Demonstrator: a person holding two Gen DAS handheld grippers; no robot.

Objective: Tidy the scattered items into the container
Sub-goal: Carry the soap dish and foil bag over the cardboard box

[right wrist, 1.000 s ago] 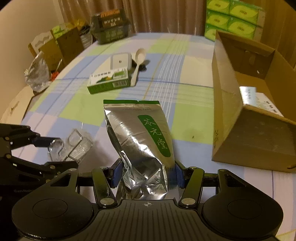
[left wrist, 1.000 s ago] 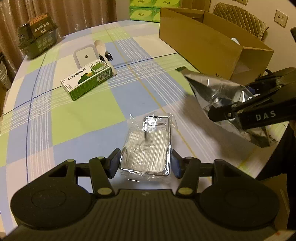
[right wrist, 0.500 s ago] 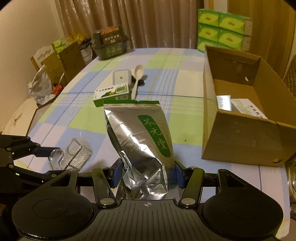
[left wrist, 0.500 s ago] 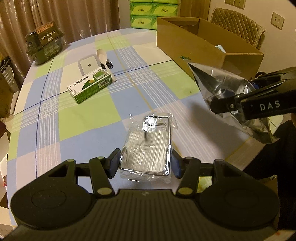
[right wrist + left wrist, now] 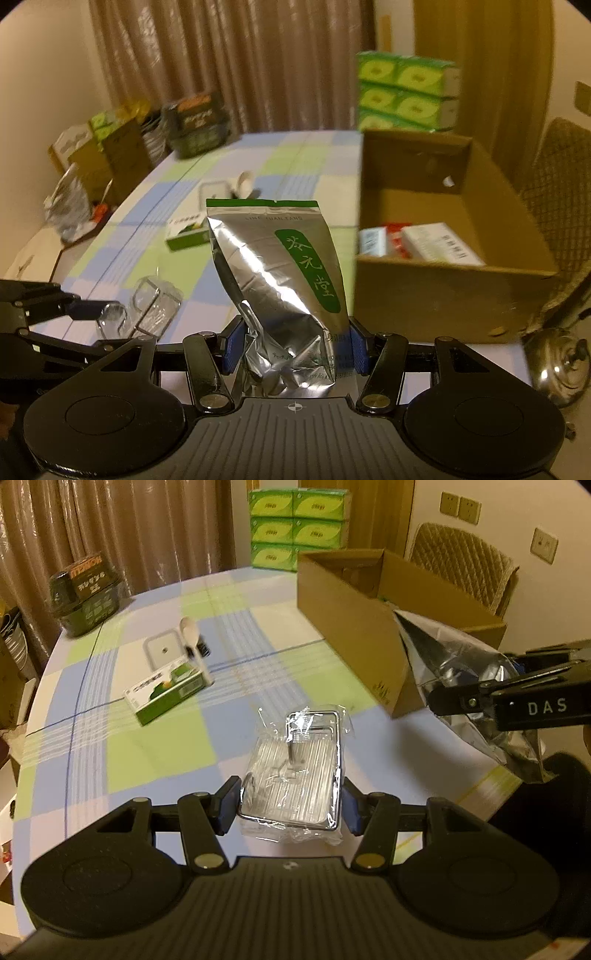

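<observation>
I'm lifting both loads off the bench toward the cardboard box (image 5: 454, 280): left claw (image 5: 289, 805) clamping what looks like a wrapped metal rack (image 5: 295, 775), right claw (image 5: 295, 347) pinching the foil pouch (image 5: 280, 273).

Two hand-held tools, matte black: the left tool (image 5: 288, 805) and right tool (image 5: 294, 347) each show a ribbed grey deck, two round housings, brass-coloured pivot screws on angled links and blue pads; white letters "DAS" mark the right tool's side bar in the left view
</observation>
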